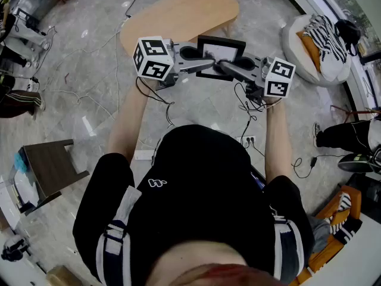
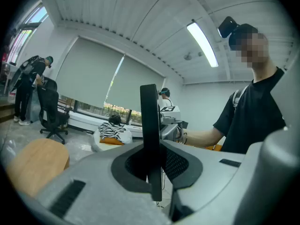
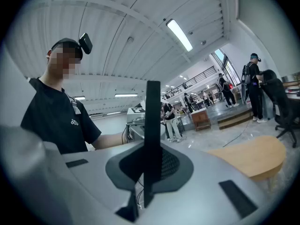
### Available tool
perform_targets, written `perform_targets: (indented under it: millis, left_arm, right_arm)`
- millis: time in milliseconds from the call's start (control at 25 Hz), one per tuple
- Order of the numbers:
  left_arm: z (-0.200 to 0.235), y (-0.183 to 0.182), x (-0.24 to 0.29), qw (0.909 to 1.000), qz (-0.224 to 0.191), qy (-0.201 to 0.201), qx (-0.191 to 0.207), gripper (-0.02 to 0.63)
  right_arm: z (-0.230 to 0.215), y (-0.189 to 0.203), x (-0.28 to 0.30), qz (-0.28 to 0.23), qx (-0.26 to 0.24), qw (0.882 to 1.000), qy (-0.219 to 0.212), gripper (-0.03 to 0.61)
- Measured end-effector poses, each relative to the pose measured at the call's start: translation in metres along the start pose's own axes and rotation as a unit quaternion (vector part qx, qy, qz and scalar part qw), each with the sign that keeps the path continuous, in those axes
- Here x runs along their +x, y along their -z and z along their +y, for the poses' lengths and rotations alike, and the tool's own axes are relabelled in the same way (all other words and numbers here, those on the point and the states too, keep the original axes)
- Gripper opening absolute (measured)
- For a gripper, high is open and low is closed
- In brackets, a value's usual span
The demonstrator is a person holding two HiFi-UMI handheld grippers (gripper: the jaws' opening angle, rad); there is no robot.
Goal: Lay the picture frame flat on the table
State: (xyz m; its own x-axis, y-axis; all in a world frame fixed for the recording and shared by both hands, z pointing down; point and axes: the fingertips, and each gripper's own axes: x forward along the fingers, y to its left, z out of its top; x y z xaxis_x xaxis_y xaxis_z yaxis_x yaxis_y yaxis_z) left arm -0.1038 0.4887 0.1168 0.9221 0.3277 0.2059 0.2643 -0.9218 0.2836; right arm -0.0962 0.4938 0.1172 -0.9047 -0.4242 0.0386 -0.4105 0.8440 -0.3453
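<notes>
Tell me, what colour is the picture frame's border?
Black. The picture frame shows best in the head view.

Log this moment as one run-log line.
picture frame: held in the air, not yet on wooden table | left gripper: shut on picture frame | right gripper: shut on picture frame

Bright, even indoor light fills all views. A long white ceiling strip lamp (image 2: 202,43) glares in the left gripper view, and a second strip lamp (image 3: 179,34) glares in the right. The black rectangular picture frame (image 2: 149,125) reads as a dark silhouette. The glossy grey marble floor (image 1: 71,70) carries pale reflections. Fisheye bending and dark vignetting mark the edges.
</notes>
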Motion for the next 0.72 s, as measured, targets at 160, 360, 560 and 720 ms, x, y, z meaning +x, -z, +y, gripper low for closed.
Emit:
perform_targets:
  millis: [160, 360, 560, 720]
  left_arm:
    - [0.006, 0.007, 0.003, 0.9999, 0.005, -0.003, -0.011, 0.031]
    - [0.009, 0.014, 0.026, 0.9996, 0.023, 0.0, -0.016, 0.031]
    - [0.017, 0.015, 0.034, 0.9995, 0.031, 0.0, -0.007, 0.031]
    - [0.04, 0.011, 0.044, 0.9994, 0.034, -0.005, -0.006, 0.031]
  right_arm:
    - [-0.008, 0.007, -0.001, 0.0, 0.02, 1.0, 0.002, 0.023]
    - [-0.015, 0.02, -0.02, 0.004, 0.03, 1.0, 0.005, 0.023]
    - [-0.025, 0.022, -0.026, 0.002, 0.017, 1.0, 0.012, 0.023]
    - [-0.049, 0.019, -0.033, 0.017, -0.002, 1.0, 0.015, 0.023]
